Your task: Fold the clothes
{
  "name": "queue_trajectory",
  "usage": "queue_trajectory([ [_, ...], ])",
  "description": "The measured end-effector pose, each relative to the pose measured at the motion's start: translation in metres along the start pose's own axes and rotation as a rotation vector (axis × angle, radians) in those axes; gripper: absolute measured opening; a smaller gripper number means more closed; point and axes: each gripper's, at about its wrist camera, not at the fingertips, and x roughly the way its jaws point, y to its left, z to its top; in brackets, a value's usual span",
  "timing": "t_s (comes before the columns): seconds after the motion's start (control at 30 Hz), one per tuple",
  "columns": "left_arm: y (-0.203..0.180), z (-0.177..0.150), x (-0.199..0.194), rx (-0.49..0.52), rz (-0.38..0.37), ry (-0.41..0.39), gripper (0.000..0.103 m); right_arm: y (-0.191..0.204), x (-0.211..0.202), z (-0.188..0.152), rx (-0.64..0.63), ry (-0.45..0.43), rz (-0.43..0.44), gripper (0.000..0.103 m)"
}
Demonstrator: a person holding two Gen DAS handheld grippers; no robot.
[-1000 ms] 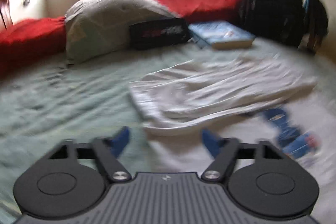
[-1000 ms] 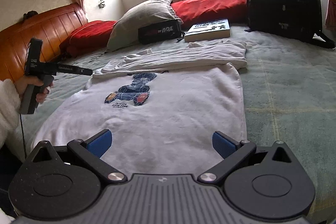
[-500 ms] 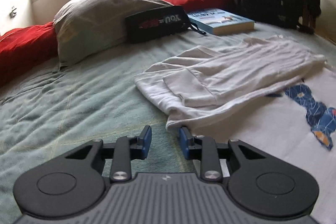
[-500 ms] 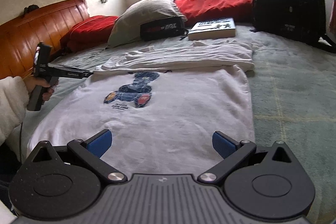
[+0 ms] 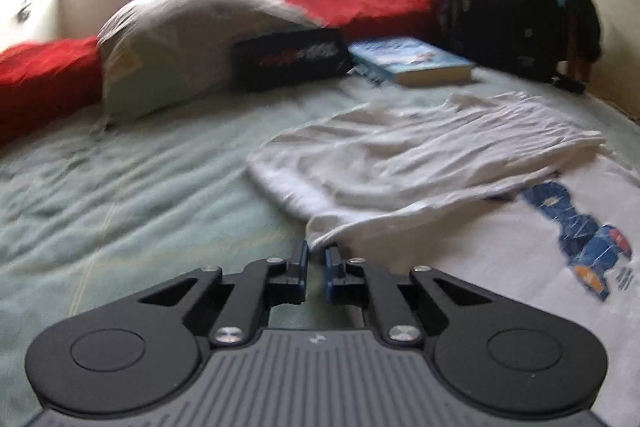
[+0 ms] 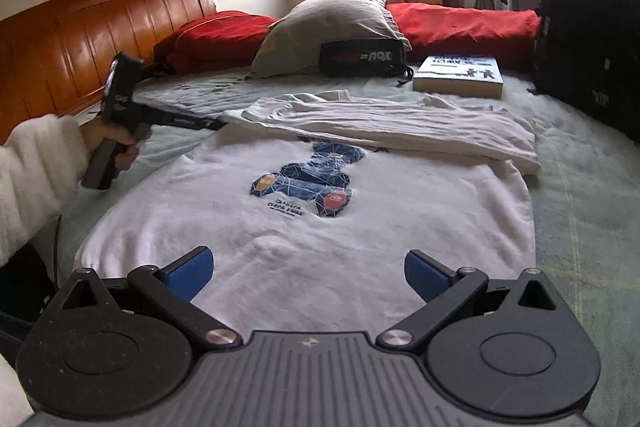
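Clearly the left hand-held gripper (image 5: 316, 259) is nearly pressed together at the near-left corner of the folded-over layer of the white sweatshirt (image 6: 320, 223), pinching that edge or about to, I cannot tell which; the right hand-held gripper (image 6: 306, 273) is spread wide over the near hem; the sweatshirt lies flat on the bed (image 5: 120, 187), its folded band running left to right across the far side; the left one is nearer that fold, so the next lift likely starts there.
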Motion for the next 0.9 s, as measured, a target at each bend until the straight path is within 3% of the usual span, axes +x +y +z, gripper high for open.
queue_trajectory([
  [0.1, 0.015, -0.006, 0.0, -0.072, 0.056, 0.038, 0.0, -0.003, -0.002, -0.001, 0.022, -0.004, -0.003, 0.103],
  [0.2, 0.023, 0.0, -0.016, -0.135, 0.05, -0.011, 0.0, -0.005, -0.003, -0.002, 0.028, -0.01, -0.004, 0.103],
  [0.33, 0.008, 0.02, -0.019, -0.121, -0.028, -0.063, 0.0, -0.006, -0.003, -0.003, 0.036, -0.013, -0.007, 0.103],
  [0.43, -0.012, 0.036, -0.01, -0.079, -0.094, -0.073, 0.006, -0.004, -0.004, -0.004, 0.021, -0.009, -0.019, 0.103],
  [0.5, -0.024, 0.034, 0.01, -0.043, -0.066, -0.006, 0.01, -0.004, -0.004, -0.004, 0.01, -0.007, -0.029, 0.103],
  [0.6, -0.018, 0.022, 0.03, -0.093, 0.023, 0.047, 0.009, -0.008, -0.007, -0.005, 0.016, -0.008, -0.039, 0.103],
  [0.67, -0.013, 0.024, 0.025, -0.142, 0.037, 0.049, 0.009, -0.012, -0.009, -0.005, 0.028, -0.012, -0.044, 0.103],
  [0.77, -0.022, 0.031, 0.014, -0.057, 0.158, 0.071, 0.012, -0.015, -0.011, -0.006, 0.045, -0.019, -0.044, 0.103],
  [0.83, -0.024, 0.037, 0.002, -0.049, 0.157, 0.059, 0.012, -0.015, -0.012, -0.006, 0.051, -0.021, -0.036, 0.103],
  [0.9, -0.032, 0.041, -0.013, -0.044, 0.108, 0.036, 0.022, -0.012, -0.013, -0.008, 0.044, -0.02, -0.034, 0.103],
])
